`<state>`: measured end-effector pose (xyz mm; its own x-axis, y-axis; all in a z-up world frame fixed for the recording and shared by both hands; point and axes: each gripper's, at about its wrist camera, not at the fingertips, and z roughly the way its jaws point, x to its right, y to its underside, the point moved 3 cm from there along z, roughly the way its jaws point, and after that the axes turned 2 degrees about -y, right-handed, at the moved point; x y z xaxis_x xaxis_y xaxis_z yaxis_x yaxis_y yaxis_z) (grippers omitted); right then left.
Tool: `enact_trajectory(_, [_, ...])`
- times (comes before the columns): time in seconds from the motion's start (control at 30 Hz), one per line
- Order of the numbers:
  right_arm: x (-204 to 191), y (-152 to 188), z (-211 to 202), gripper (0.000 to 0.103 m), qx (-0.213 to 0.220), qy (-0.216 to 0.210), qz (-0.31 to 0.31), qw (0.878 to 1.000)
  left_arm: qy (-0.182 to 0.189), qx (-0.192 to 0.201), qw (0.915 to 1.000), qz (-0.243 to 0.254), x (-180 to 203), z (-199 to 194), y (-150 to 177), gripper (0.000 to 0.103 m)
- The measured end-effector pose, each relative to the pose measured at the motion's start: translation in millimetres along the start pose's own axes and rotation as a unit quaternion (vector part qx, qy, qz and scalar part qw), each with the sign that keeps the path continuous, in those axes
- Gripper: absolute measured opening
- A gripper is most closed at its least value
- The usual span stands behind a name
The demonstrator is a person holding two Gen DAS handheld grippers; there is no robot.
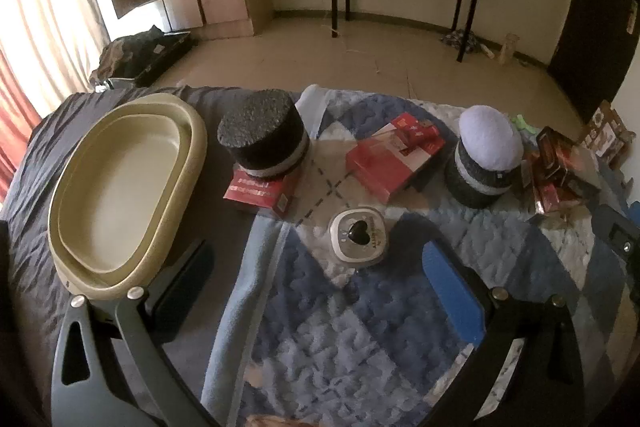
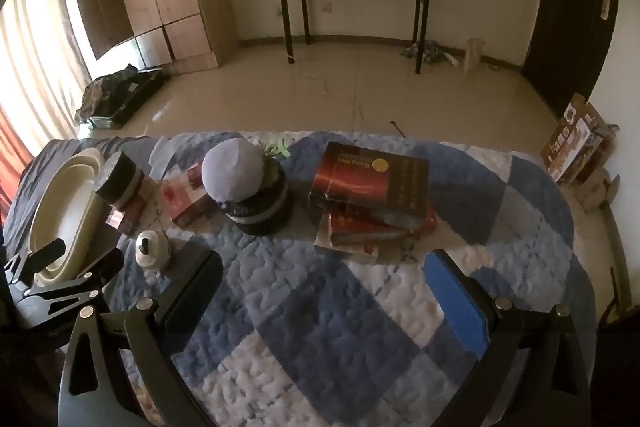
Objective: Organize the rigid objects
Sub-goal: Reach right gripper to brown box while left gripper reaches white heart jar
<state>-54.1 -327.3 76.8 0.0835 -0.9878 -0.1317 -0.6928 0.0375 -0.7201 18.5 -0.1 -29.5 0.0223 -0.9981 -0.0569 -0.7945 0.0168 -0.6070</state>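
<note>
While both tools, left tool and right tool, are held wide and empty over the bed quilt, the beige tub is left waiting beside scattered boxes.

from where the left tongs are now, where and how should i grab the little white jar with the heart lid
Grip the jar across its rounded sides, below the lid, coming down from above and the near side. It stands upright and alone on the quilt, clear of the red boxes behind it, and it looks narrower than the open left tongs. The heart knob looks too small to pinch.
</note>
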Motion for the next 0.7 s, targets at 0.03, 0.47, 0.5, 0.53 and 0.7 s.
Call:
enact_trajectory(0.03, [1.4, -0.8, 0.0, 0.103, 0.002, 0.000, 0.002, 1.000, 0.001, 0.000, 1.0000, -0.003, -0.6, 0.2, 0.1, 0.103])
enact_trajectory(0.47, [4.4, -1.4, -1.6, 0.103, 0.026, -0.021, 0.023, 0.999, 0.000, -0.008, 0.9998, 0.015, -2.8, 1.6, 1.7, 0.103])
enact_trajectory(0.5, [6.4, 0.7, -0.8, 0.103, 0.017, -0.011, 0.013, 1.000, 0.003, -0.006, 0.9999, 0.014, -4.9, 2.0, 1.2, 0.103])
enact_trajectory(0.53, [8.2, 1.7, 0.1, 0.103, 0.009, -0.003, 0.001, 1.000, 0.004, -0.009, 0.9999, 0.013, -8.1, 2.2, 0.6, 0.103])
enact_trajectory(0.7, [25.2, -1.5, -3.7, 0.103, 0.018, -0.009, 0.009, 1.000, 0.022, -0.012, 0.9997, -0.005, -24.6, -0.7, -4.8, 0.103])
